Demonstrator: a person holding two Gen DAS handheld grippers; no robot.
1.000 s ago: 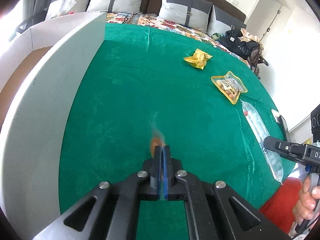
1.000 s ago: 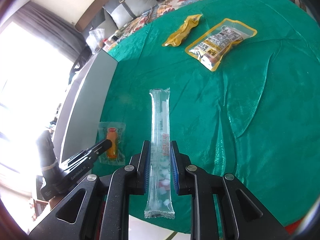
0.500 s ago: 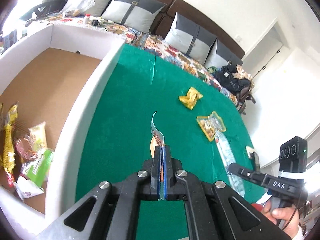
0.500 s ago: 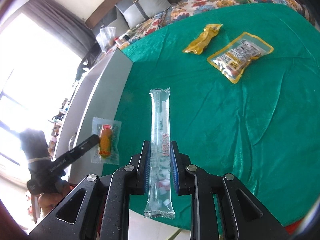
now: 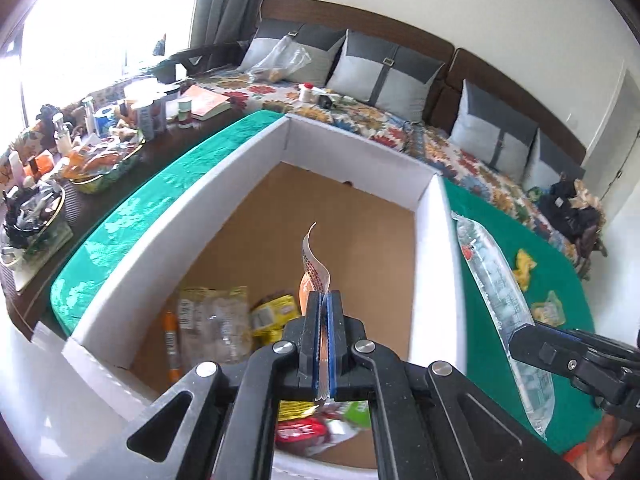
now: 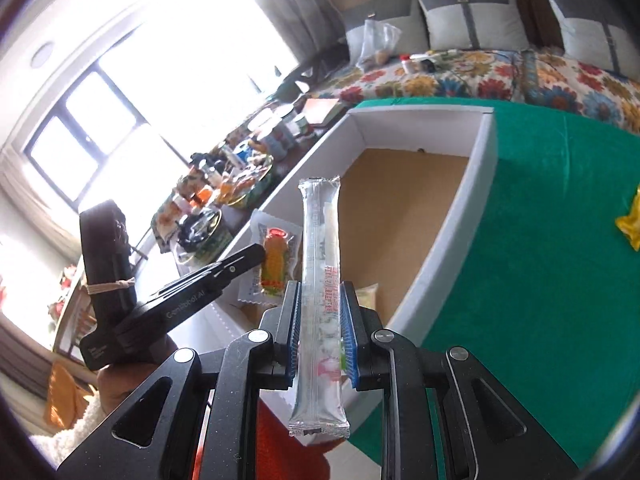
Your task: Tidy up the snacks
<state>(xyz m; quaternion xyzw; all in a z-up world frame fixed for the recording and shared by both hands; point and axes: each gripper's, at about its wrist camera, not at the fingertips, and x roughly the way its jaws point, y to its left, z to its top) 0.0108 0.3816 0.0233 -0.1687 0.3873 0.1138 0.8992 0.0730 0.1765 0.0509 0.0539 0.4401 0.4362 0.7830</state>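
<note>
The left gripper (image 5: 324,308) is squeezed tight on a small flat packet (image 6: 275,261) with an orange snack inside. The jaws pinch one edge of it, so in the left wrist view only a thin curling strip pokes out toward 12 o'clock. The right wrist view shows its flat face better.

The right gripper (image 6: 320,312) is closed on a long clear tube pack (image 6: 320,280). The jaws hold it across its lower part. Its long side runs straight away from the jaws, from 6 o'clock up to 12 o'clock, with a short end hanging out behind.

Now the big thing: where is the box? The white box (image 5: 430,232) with a brown floor sits on the green cloth (image 6: 552,240). In the left wrist view the small packet hangs right over the open box, with the box floor below and ahead of the jaws. Other snacks already lie in the near end of the box, at about 7 o'clock from the jaws. So I think the left hand is ready to let go first.

The tube pack is beside the box, over the right wall or just outside it; I cannot tell which. In the right wrist view its far tip points at the open box. I think it needs to go a bit more to the left. Two yellow snacks (image 5: 524,266) wait on the cloth.
</note>
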